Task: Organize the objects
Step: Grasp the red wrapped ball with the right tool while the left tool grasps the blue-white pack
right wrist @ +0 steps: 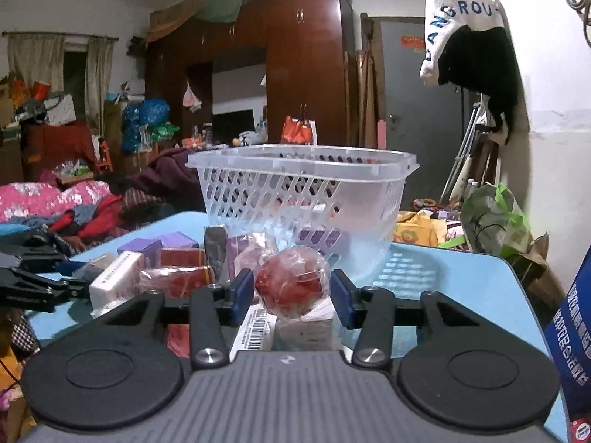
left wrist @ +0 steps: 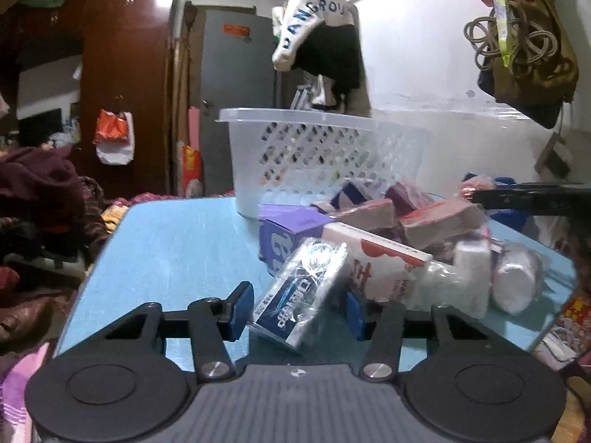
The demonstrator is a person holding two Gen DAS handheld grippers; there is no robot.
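Observation:
My left gripper (left wrist: pixel 299 306) is shut on a silver-and-blue box (left wrist: pixel 306 288) in clear wrap, tilted at the near side of a pile on the blue table (left wrist: pixel 177 251). Both blue pads (left wrist: pixel 242 310) touch the box's sides. My right gripper (right wrist: pixel 291 291) is shut on a round red thing wrapped in clear plastic (right wrist: pixel 291 280), held just above small boxes. Behind the pile stands a clear perforated basket (left wrist: pixel 295 114), also seen in the right wrist view (right wrist: pixel 295 158). The right gripper's black body (left wrist: pixel 532 199) shows at the right edge, and the left gripper's (right wrist: pixel 33 280) at the left edge.
The pile holds a purple box (left wrist: pixel 284 229), a white-and-red box (left wrist: pixel 384 258), wrapped white rolls (left wrist: pixel 513 277) and red boxes (right wrist: pixel 181 258). A tall blue box (right wrist: pixel 572 332) stands close at the right. Heaped clothes (left wrist: pixel 40 192) lie left of the table, bags (right wrist: pixel 491 217) to its right.

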